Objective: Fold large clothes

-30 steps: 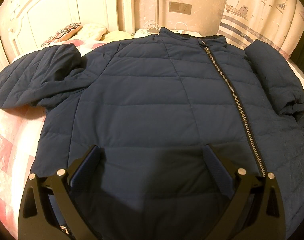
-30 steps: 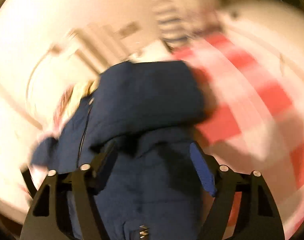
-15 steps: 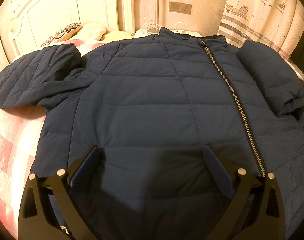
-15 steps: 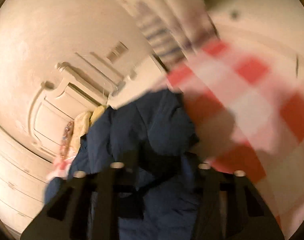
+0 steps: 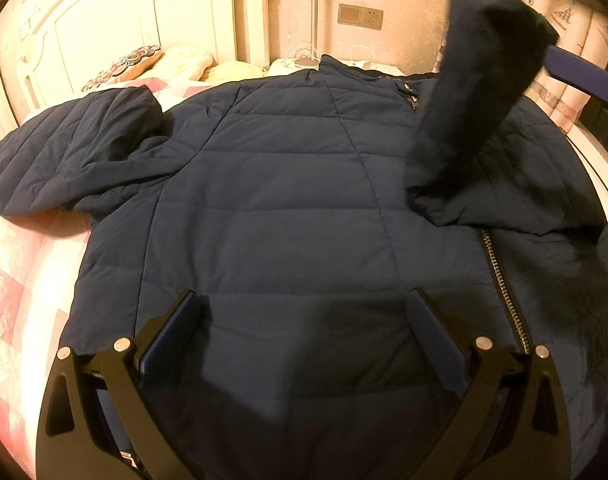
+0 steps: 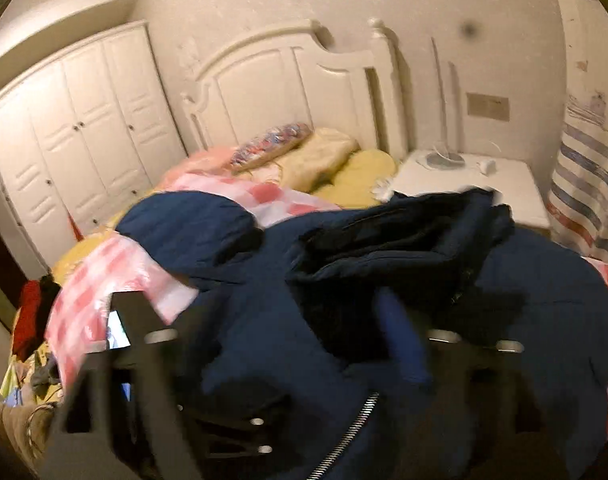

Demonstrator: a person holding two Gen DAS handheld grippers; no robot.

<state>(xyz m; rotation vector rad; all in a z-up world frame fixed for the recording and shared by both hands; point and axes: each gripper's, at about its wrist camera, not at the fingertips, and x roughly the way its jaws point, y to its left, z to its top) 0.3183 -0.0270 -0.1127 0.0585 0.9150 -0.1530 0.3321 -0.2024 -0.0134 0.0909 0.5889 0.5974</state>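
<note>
A navy quilted jacket (image 5: 288, 200) lies front up on the bed, zipper (image 5: 503, 284) at the right. My left gripper (image 5: 304, 328) is open and empty, low over the jacket's hem. The jacket's right sleeve (image 5: 475, 92) is lifted up and over the chest, held at its cuff by my right gripper (image 5: 575, 68), seen at the upper right of the left wrist view. In the blurred right wrist view the right gripper (image 6: 304, 360) is shut on the sleeve (image 6: 403, 240). The left sleeve (image 5: 76, 152) lies spread out at the left.
A pink checked bedspread (image 5: 20, 280) covers the bed. Pillows (image 6: 315, 156) lie by the white headboard (image 6: 288, 88). A white nightstand (image 6: 483, 184) with a lamp stands at the back right, a wardrobe (image 6: 72, 140) at the left, a striped curtain (image 6: 587, 168) at the right.
The right gripper has closed on the right sleeve and lifted it up and inward over the jacket's chest. The left gripper has not moved.
</note>
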